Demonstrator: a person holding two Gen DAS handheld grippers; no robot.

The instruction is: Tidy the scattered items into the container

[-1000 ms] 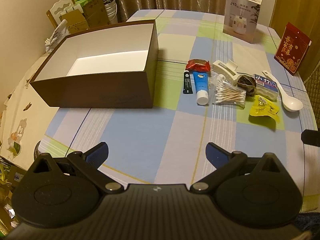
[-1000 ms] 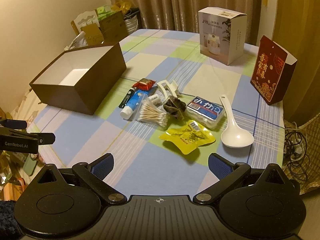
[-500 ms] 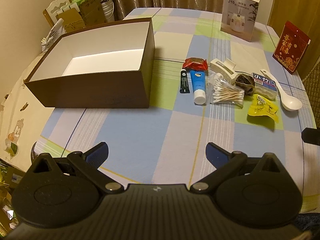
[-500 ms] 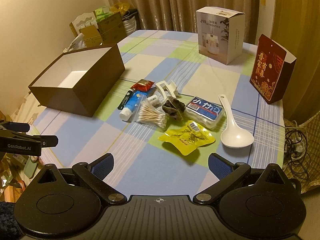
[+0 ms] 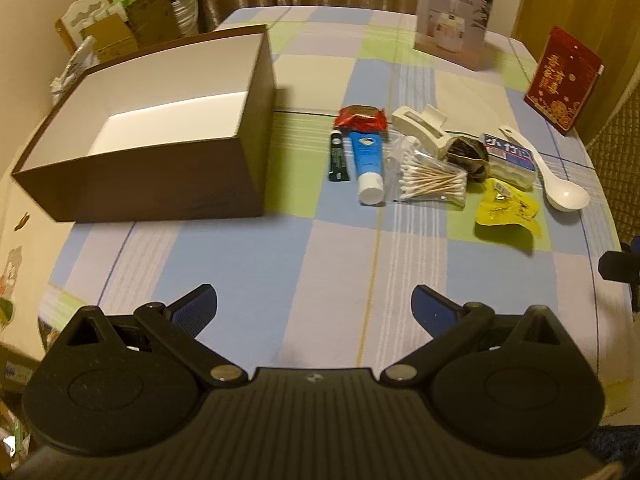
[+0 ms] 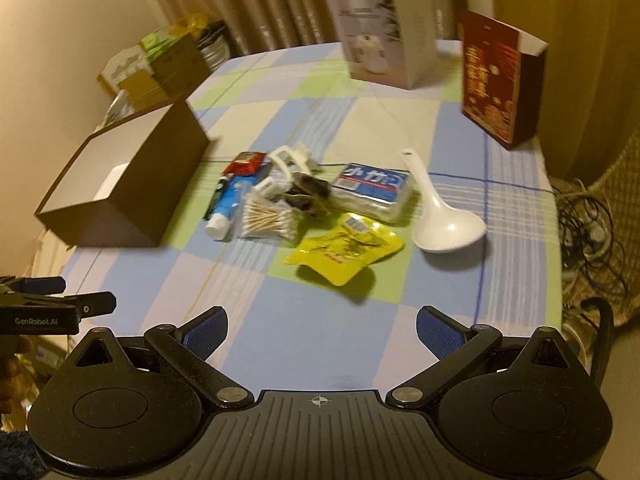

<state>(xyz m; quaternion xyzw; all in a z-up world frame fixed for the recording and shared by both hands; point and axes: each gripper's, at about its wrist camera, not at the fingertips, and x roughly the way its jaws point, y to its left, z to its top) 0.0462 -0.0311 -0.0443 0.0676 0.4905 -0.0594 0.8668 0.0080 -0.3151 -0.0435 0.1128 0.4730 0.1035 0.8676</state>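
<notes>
Both empty, wide-open grippers, left gripper point(image 5: 314, 300) and right gripper point(image 6: 322, 326), are closing in on the clutter, yellow pouch point(image 6: 346, 249) nearest, brown box point(image 5: 152, 128) still empty.

Both claws point(image 5: 314, 300) point(image 6: 320, 330) spread wide, empty

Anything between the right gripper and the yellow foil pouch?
No: only bare checked tablecloth between the open right gripper and the yellow foil pouch, per the right wrist view.

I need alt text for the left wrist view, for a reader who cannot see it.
An empty brown box sits on a checked tablecloth, left of a cluster of small items: tubes, cotton swabs, a yellow packet and a white spoon. The open left tongs fill the foreground, holding nothing.
</notes>
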